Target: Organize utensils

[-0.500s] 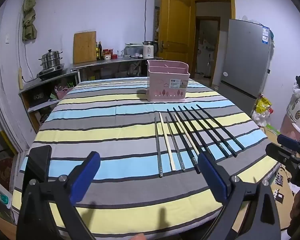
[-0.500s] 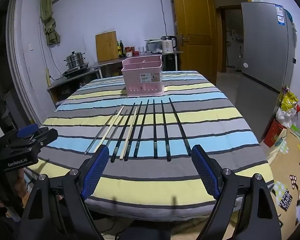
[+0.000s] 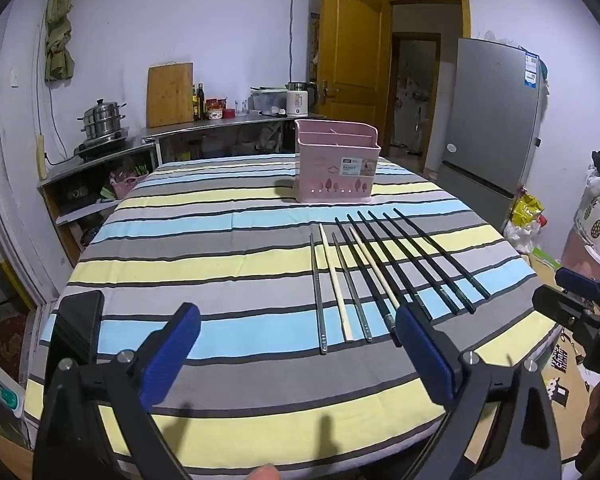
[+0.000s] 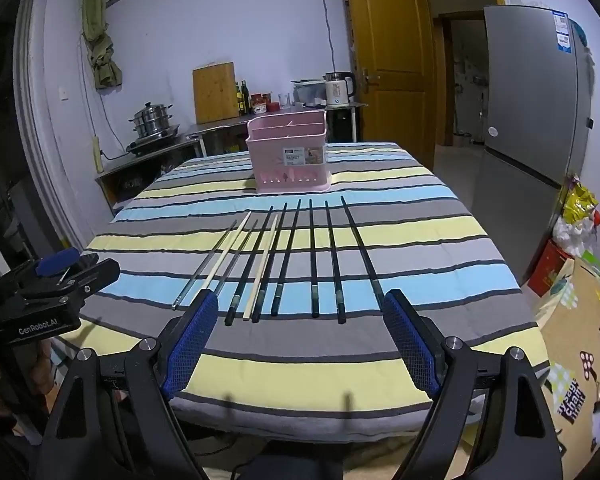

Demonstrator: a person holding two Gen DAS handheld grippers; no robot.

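Observation:
Several chopsticks [image 3: 384,268] lie side by side on the striped tablecloth [image 3: 220,264], black, metal and pale wooden ones; they also show in the right wrist view [image 4: 284,256]. A pink utensil basket [image 3: 336,168] stands upright beyond them, also seen in the right wrist view [image 4: 290,158]. My left gripper [image 3: 300,348] is open and empty, near the table's front edge, left of the chopstick ends. My right gripper [image 4: 300,332] is open and empty, just short of the near chopstick ends.
A grey fridge [image 4: 536,92] stands to the right of the table. A steel counter with a pot [image 3: 100,124], a cutting board and a kettle runs behind. A phone-like black object [image 3: 78,324] sits at the left table edge. Bags lie on the floor at the right.

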